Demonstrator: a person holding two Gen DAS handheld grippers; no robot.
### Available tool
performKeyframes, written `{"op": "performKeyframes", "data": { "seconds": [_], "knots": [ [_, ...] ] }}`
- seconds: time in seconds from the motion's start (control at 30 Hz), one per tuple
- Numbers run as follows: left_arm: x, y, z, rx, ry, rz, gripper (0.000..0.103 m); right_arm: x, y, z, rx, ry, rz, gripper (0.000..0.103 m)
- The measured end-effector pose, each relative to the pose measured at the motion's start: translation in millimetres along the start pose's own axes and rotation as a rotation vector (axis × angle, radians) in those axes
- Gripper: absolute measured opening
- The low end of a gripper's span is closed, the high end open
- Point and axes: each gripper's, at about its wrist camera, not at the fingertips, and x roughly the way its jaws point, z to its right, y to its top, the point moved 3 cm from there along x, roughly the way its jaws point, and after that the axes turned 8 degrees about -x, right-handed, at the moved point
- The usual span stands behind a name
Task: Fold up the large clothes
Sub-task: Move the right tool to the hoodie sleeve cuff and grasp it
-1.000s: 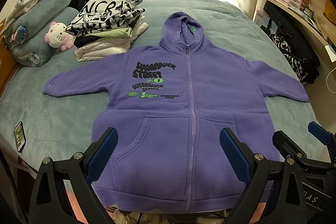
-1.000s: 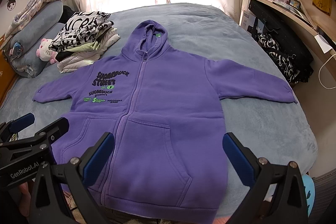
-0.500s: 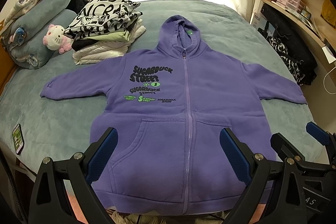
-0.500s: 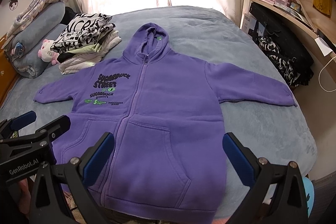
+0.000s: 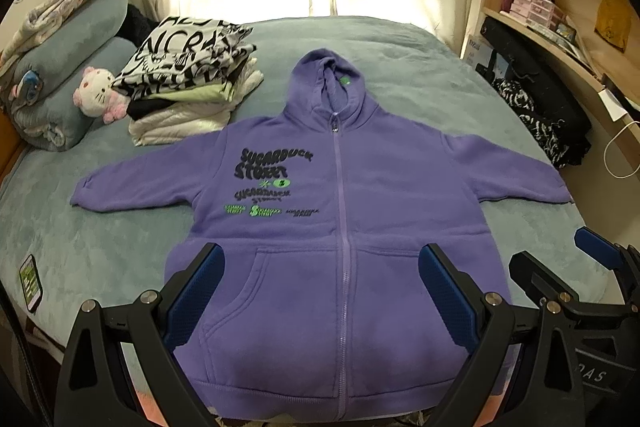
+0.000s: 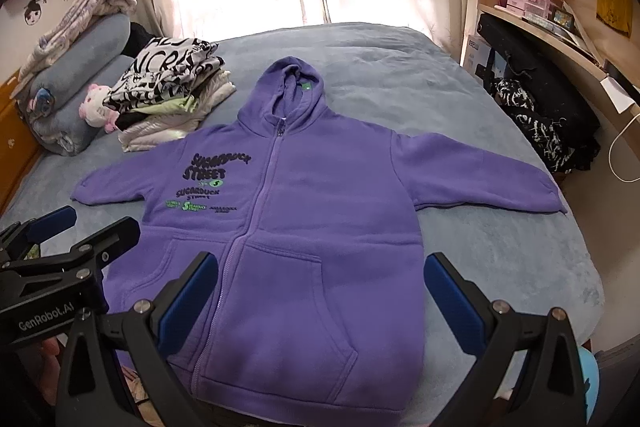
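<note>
A purple zip hoodie (image 5: pixel 340 227) lies flat and face up on the blue-grey bed (image 5: pixel 420 75), sleeves spread to both sides, hood toward the window. It shows the same way in the right wrist view (image 6: pixel 288 227), with black and green lettering on its chest. My left gripper (image 5: pixel 322 291) hovers open above the hoodie's lower front, holding nothing. My right gripper (image 6: pixel 320 299) is open too, over the pocket and hem on the right half. Each gripper shows at the edge of the other's view: the right gripper (image 5: pixel 560 271) and the left gripper (image 6: pixel 68 231).
A stack of folded clothes (image 5: pixel 192 83) and a plush toy (image 5: pixel 96 95) sit at the back left beside rolled bedding (image 5: pixel 60 67). A phone (image 5: pixel 30 281) lies near the bed's left edge. Shelves and a dark bag (image 6: pixel 536 99) line the right side.
Both grippers have drawn back and risen slightly, so the hoodie sits lower and farther in each view. The hoodie itself has not moved and both grippers stay open.
</note>
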Motion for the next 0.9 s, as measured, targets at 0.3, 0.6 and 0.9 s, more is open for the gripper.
{"op": "performKeyframes", "data": {
  "seconds": [0.3, 0.6, 0.9],
  "knots": [
    [-19, 16, 13, 0.033, -0.101, 0.108, 0.097, -19, 14, 13, -0.004, 0.039, 0.092, 0.103],
    [-30, 47, 52, 0.166, -0.128, 0.118, 0.102, -43, 38, 37, 0.015, 0.103, 0.229, 0.103],
    [-5, 93, 112, 0.234, -0.122, 0.195, 0.102, -48, 65, 107, 0.093, 0.011, 0.304, 0.103]
  ]
}}
